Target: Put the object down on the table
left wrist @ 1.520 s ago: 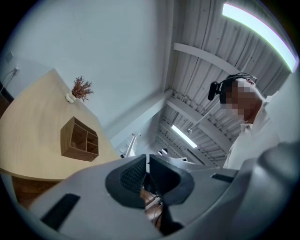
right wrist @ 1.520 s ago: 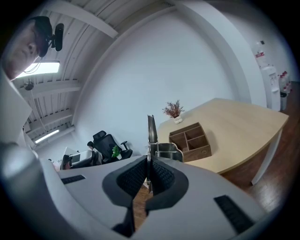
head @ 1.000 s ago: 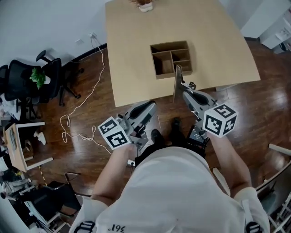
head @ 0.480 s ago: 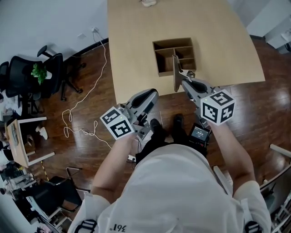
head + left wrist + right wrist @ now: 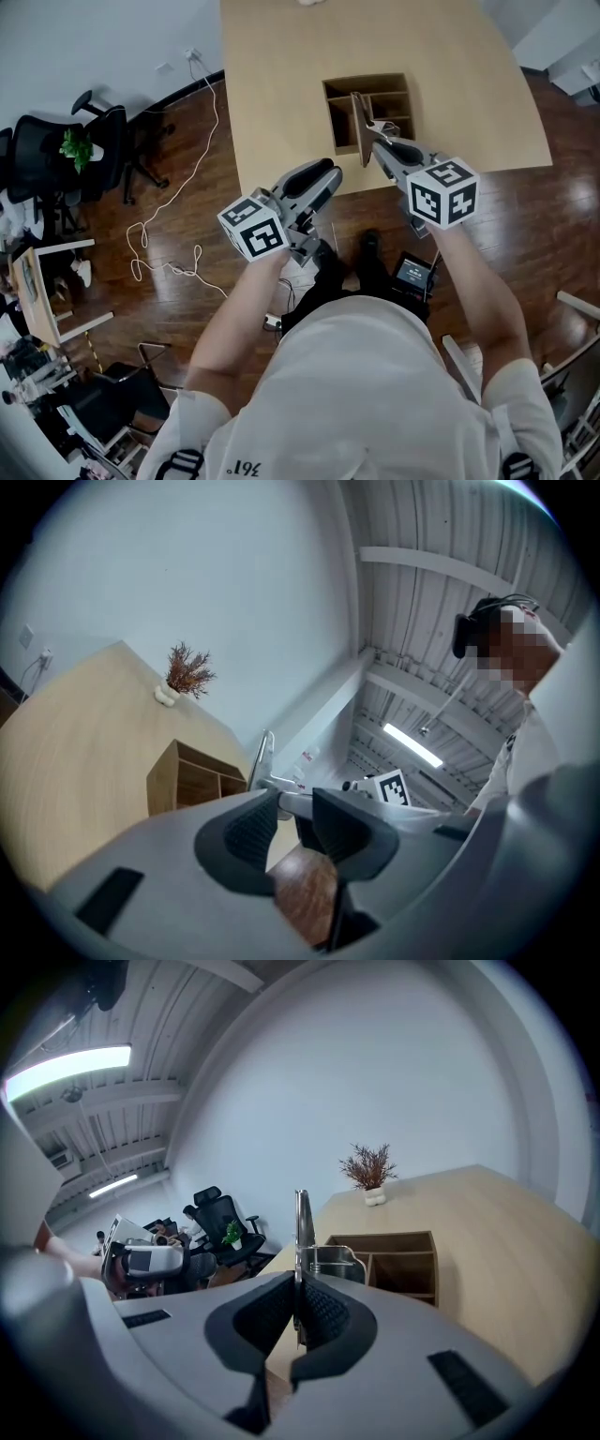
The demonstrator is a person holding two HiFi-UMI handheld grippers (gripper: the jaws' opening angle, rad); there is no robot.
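Observation:
My right gripper (image 5: 377,142) is shut on a thin brown clipboard (image 5: 357,120) with a metal clip, held upright and edge-on over the near edge of the light wooden table (image 5: 272,84). In the right gripper view the clipboard (image 5: 300,1227) rises from between the jaws of the right gripper (image 5: 296,1309), in front of a wooden compartment box (image 5: 398,1260). That box (image 5: 389,98) sits on the table just beyond the board. My left gripper (image 5: 323,178) hovers at the table's front edge; its jaws (image 5: 295,819) stand apart with nothing between them.
A small vase of dried plant (image 5: 368,1174) stands at the table's far end. Black office chairs (image 5: 56,159) and a white cable (image 5: 169,234) are on the dark wood floor to the left. A small screen device (image 5: 413,272) lies by the person's feet.
Both grippers have moved forward toward the table. The clipboard has travelled from beyond the table's front edge to beside the compartment box.

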